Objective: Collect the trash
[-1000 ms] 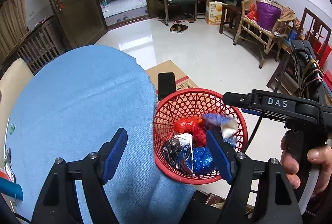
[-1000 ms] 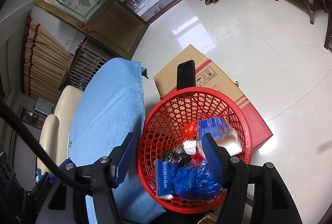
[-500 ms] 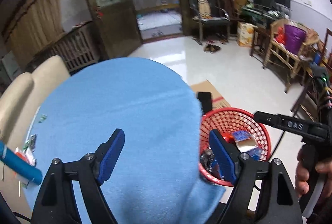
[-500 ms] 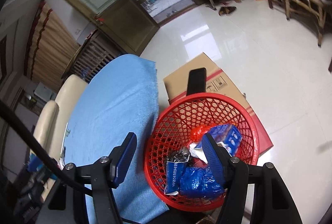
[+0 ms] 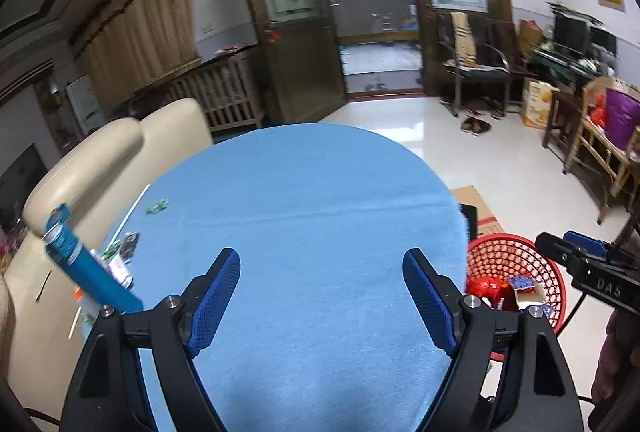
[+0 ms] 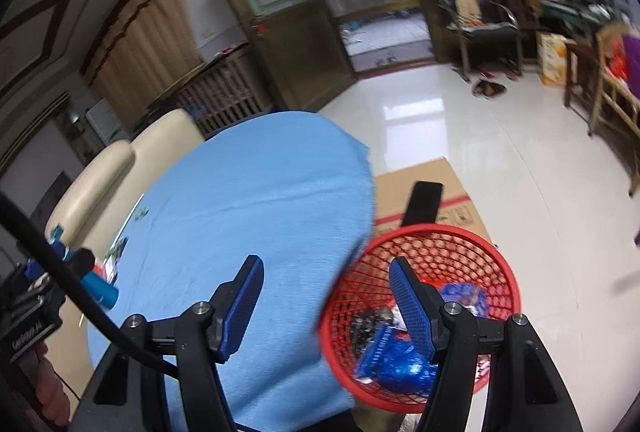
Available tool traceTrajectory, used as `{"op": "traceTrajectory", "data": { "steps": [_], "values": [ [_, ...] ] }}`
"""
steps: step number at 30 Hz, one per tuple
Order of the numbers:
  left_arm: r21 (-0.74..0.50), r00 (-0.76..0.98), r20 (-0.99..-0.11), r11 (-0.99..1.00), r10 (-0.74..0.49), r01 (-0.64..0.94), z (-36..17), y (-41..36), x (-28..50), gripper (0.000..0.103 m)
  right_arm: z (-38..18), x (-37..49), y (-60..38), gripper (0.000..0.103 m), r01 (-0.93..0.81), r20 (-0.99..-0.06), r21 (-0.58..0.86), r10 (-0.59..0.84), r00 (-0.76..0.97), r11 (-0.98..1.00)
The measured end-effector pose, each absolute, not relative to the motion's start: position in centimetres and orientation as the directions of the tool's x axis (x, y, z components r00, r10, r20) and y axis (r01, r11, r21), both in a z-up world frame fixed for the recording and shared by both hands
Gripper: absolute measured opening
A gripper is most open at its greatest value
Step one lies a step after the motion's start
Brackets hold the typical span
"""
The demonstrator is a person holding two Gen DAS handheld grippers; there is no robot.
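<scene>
A red mesh basket point(image 6: 460, 240) stands beside the round table with the blue cloth point(image 5: 312, 216); it holds several crumpled wrappers point(image 6: 400, 360). It also shows in the left wrist view point(image 5: 516, 256). Small bits of trash point(image 5: 124, 252) and a blue tube point(image 5: 88, 272) lie at the table's left edge. My left gripper point(image 5: 320, 300) is open and empty over the cloth. My right gripper point(image 6: 328, 304) is open and empty, straddling the table's right edge and the basket.
A cream sofa point(image 5: 92, 167) borders the table on the left. A cardboard box point(image 6: 420, 191) with a black phone point(image 6: 424, 203) on it lies behind the basket. Chairs and shelves point(image 5: 592, 135) stand at the far right across the white floor.
Both grippers have swung left and tilted up, away from the basket toward the table. The trash at the table's left edge has come into view. Both stay open and empty.
</scene>
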State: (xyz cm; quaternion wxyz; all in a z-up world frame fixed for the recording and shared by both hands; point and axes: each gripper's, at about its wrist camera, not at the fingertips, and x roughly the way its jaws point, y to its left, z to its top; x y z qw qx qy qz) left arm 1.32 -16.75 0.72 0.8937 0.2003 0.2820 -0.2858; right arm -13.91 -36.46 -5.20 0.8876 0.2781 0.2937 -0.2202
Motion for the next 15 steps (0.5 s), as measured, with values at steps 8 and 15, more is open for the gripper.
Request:
{"op": "traceTrajectory", "data": {
  "steps": [8,15],
  "values": [
    [0.218,0.749,-0.586,0.829,-0.310,0.515,1.5,-13.1,2.3,0.084,-3.7,-11.0,-32.1,0.069,0.463,-0.627,0.320,-0.181,0.758,0.827],
    [0.203,0.772,-0.577,0.868,-0.267,0.452,1.8,-9.7,3.0,0.084,-2.3,-8.4,-28.0,0.069,0.373,-0.604,0.258,-0.152,0.782,0.891]
  ]
}}
